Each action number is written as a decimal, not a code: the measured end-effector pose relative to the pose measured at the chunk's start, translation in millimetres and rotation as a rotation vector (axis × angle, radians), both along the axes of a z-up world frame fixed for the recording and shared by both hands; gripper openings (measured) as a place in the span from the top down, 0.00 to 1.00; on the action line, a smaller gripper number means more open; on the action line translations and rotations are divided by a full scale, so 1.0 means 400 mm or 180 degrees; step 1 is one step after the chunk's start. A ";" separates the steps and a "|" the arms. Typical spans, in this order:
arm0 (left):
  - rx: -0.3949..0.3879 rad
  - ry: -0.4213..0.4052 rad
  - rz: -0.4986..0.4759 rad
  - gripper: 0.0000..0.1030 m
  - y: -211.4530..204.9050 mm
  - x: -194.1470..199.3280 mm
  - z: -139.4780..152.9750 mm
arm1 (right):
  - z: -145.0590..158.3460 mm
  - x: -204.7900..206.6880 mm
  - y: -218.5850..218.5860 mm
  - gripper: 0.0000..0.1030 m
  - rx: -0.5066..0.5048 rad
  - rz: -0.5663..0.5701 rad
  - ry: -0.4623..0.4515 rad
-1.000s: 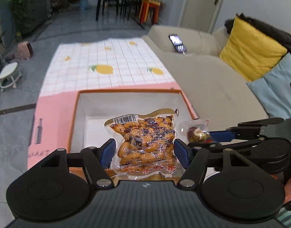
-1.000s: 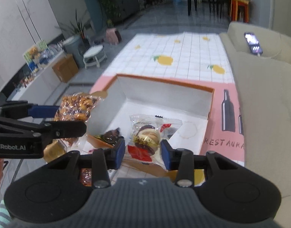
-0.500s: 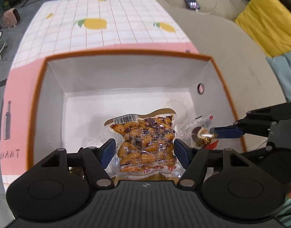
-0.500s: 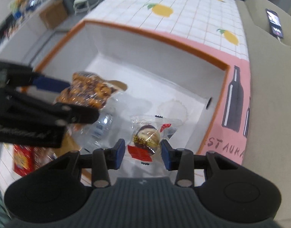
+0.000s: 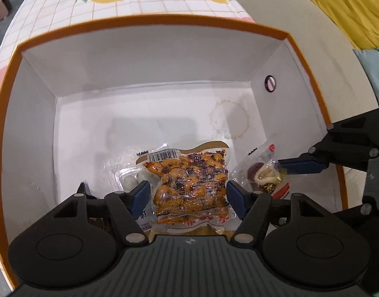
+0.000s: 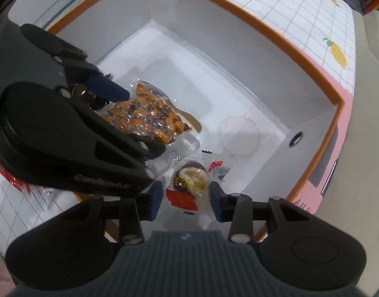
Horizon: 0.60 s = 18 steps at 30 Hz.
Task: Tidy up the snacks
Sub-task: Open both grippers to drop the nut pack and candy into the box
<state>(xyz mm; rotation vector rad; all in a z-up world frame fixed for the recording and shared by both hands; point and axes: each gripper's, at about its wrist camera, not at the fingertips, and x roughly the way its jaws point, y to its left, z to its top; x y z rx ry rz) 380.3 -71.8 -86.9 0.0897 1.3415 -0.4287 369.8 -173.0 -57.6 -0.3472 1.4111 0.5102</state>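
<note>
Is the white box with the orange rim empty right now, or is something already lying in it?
Not empty. A clear packet already lies on the floor of the white box, partly hidden beneath the orange snack pack.

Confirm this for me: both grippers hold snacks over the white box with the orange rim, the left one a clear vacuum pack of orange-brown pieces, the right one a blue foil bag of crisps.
Not quite. The right gripper holds a small clear wrapper with a round chocolate-and-cream sweet, not a blue crisp bag; the right wrist view shows it. The left gripper does hold the clear vacuum pack of orange-brown pieces over the white box with the orange rim.
</note>
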 end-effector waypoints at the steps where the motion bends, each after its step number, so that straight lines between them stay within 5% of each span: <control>1: 0.0006 0.0015 0.0020 0.24 0.000 0.002 -0.003 | 0.000 0.002 0.001 0.62 -0.0012 0.0009 0.0018; 12: -0.0125 0.0141 0.0211 0.21 0.039 0.000 0.001 | -0.013 0.028 0.017 0.59 -0.0122 -0.0065 0.0061; 15: -0.0159 0.0137 0.0244 0.21 0.050 -0.007 0.014 | -0.016 0.027 0.013 0.47 -0.0144 -0.0122 0.0054; 18: -0.0191 0.0078 0.0258 0.21 0.058 -0.019 0.032 | -0.014 0.021 0.011 0.45 -0.0160 -0.0126 0.0049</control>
